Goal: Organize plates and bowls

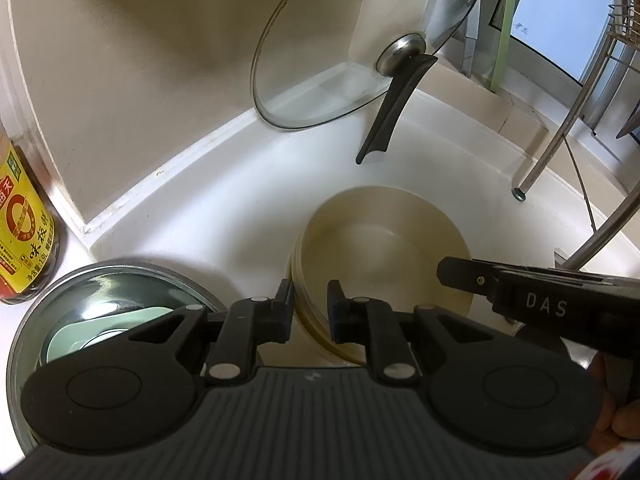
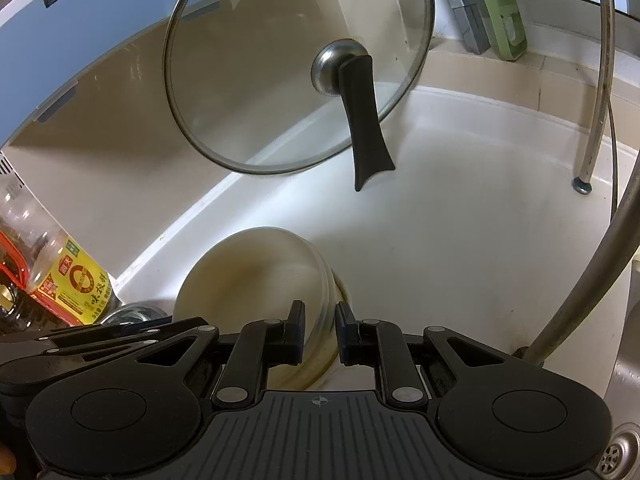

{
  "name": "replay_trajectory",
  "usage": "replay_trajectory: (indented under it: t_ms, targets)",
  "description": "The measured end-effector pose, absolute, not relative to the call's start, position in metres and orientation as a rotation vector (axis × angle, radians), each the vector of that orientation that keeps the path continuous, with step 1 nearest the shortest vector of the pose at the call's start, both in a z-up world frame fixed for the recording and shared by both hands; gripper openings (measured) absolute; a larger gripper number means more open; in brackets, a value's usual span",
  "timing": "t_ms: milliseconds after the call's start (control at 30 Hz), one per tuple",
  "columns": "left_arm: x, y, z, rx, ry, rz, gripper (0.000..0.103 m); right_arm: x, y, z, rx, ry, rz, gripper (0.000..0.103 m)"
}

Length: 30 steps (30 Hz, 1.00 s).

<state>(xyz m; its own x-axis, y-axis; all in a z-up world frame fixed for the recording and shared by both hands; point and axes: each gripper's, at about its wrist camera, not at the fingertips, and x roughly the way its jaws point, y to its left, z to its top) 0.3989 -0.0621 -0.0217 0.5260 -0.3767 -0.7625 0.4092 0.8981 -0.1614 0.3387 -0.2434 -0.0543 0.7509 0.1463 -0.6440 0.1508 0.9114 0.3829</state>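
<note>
A stack of cream bowls [image 1: 380, 248] stands on the white counter [image 1: 224, 216]. My left gripper [image 1: 311, 312] is shut on the stack's near-left rim, one finger inside and one outside. My right gripper [image 2: 320, 332] is shut on the stack's right rim [image 2: 320, 280]; its arm also shows in the left wrist view [image 1: 520, 292], reaching in from the right. The bowl stack fills the lower middle of the right wrist view [image 2: 256, 276].
A glass pot lid [image 1: 344, 52] with a black handle [image 2: 364, 128] leans in the back corner. A steel pot [image 1: 100, 304] holding a green dish sits at left. A soy sauce bottle [image 1: 22, 224] stands far left. A wire rack's legs [image 1: 552, 148] stand at right. A sink drain [image 2: 616, 456] shows lower right.
</note>
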Motion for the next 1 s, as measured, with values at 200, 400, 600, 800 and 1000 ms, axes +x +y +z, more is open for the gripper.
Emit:
replay_trajectory:
  t_ms: [200, 400, 600, 800, 1000]
  targets:
    - [0.398, -0.061, -0.021, 0.036, 0.901, -0.481, 0.015, 0.339, -0.24, -0.054, 0.408, 0.742, -0.016, 0.017]
    - [0.39, -0.062, -0.015, 0.053, 0.872, -0.48, 0.016, 0.331, -0.24, -0.052, 0.388, 0.722, -0.018, 0.032]
    - [0.374, -0.059, -0.003, 0.058, 0.829, -0.484, 0.018, 0.311, -0.246, -0.044, 0.394, 0.681, -0.015, 0.047]
    - [0.344, -0.049, 0.009, 0.084, 0.783, -0.483, 0.019, 0.278, -0.25, -0.033, 0.402, 0.64, 0.004, 0.051]
    - [0.305, -0.041, 0.014, 0.11, 0.768, -0.487, 0.019, 0.236, -0.255, -0.027, 0.422, 0.617, 0.012, 0.055]
